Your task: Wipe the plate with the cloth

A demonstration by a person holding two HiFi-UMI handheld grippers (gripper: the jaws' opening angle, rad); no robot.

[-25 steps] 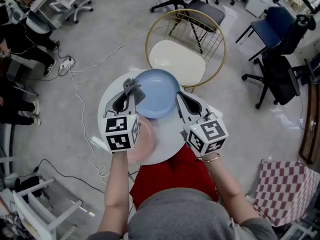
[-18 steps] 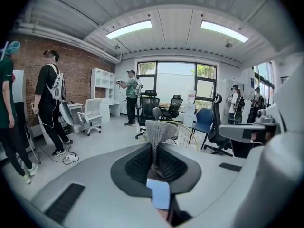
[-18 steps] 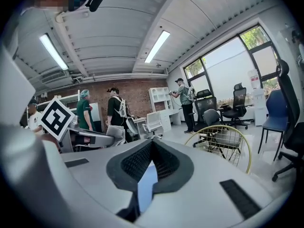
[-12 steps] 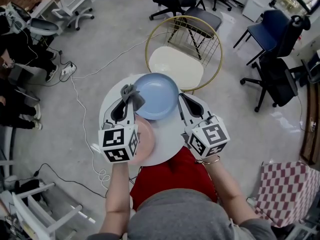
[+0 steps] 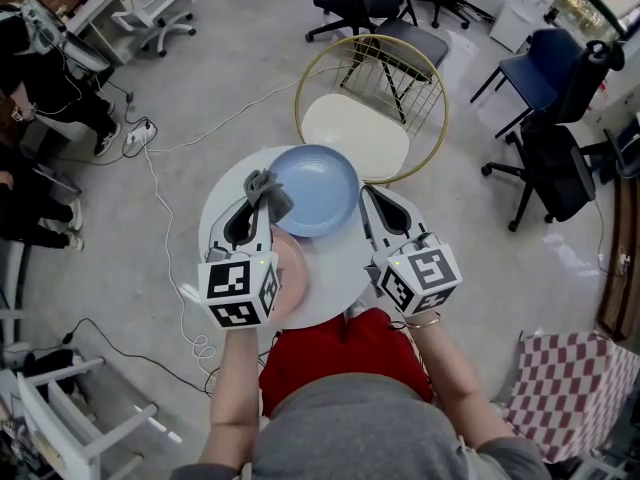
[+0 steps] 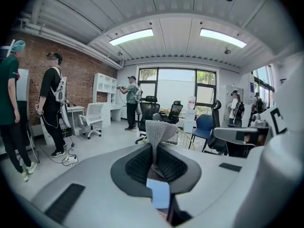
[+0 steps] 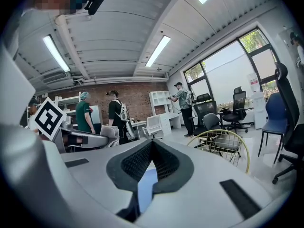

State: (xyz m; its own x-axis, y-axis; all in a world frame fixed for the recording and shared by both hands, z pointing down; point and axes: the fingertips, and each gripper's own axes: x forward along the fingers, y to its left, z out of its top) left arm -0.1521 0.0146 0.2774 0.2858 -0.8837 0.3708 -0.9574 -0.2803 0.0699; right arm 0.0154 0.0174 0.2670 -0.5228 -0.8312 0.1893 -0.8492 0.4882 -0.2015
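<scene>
A blue plate [image 5: 318, 190] lies at the far side of a round white table [image 5: 340, 273]. My left gripper [image 5: 262, 196] is shut on a grey knitted cloth [image 5: 266, 188], which sticks up between its pads [image 6: 159, 133] at the plate's left rim. My right gripper [image 5: 367, 198] is shut, its tips at the plate's right rim; I cannot tell whether they touch it. Blue shows through the gap behind its pads [image 7: 151, 152]. A pink plate [image 5: 288, 268] lies under my left gripper.
A gold wire chair with a cream seat [image 5: 355, 133] stands just beyond the table. Cables [image 5: 165, 183] run over the floor at the left. Office chairs [image 5: 545, 158] stand at the right, and people [image 6: 52, 110] stand at desks by the brick wall.
My left gripper has drawn back slightly toward me with the cloth still in it. The right gripper and the blue plate have hardly moved.
</scene>
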